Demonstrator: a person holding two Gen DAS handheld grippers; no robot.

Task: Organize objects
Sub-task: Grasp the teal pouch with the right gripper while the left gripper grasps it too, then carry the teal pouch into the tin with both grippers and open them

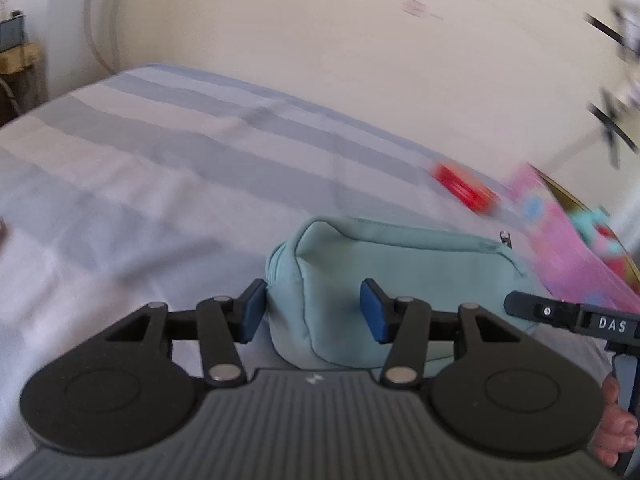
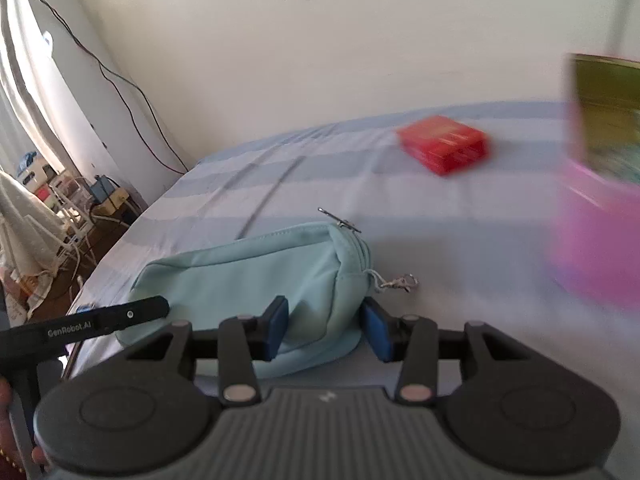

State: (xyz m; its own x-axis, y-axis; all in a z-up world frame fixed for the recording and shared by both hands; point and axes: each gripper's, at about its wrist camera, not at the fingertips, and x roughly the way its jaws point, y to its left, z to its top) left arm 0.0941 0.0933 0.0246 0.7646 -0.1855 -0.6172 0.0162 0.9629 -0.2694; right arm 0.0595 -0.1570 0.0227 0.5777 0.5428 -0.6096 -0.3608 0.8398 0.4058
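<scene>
On my left gripper the blue pads sit on either side of one end of the teal pouch; the left pad touches the fabric, the right one lies over it, and I cannot tell whether they actually pinch it or merely straddle it. My right gripper is at the pouch's opposite end, the zipper end, with its left pad pressed into the cloth and its right pad just off the corner, so here too a true clamp is beyond what I can confirm. The pouch lies on its side on the striped bedsheet, stretched between my two sets of fingers, and each camera catches a finger of the other gripper beside the bag. A small metal clasp trails from the zipper end, just ahead of the right-hand fingers. Farther ahead of them and a little to the right, well apart from the pouch, sits a red box, blurred. At the far right, beyond the fingers, stands a pink bag, also blurred, with a green panel above it. Past the bed is a plain cream wall.
</scene>
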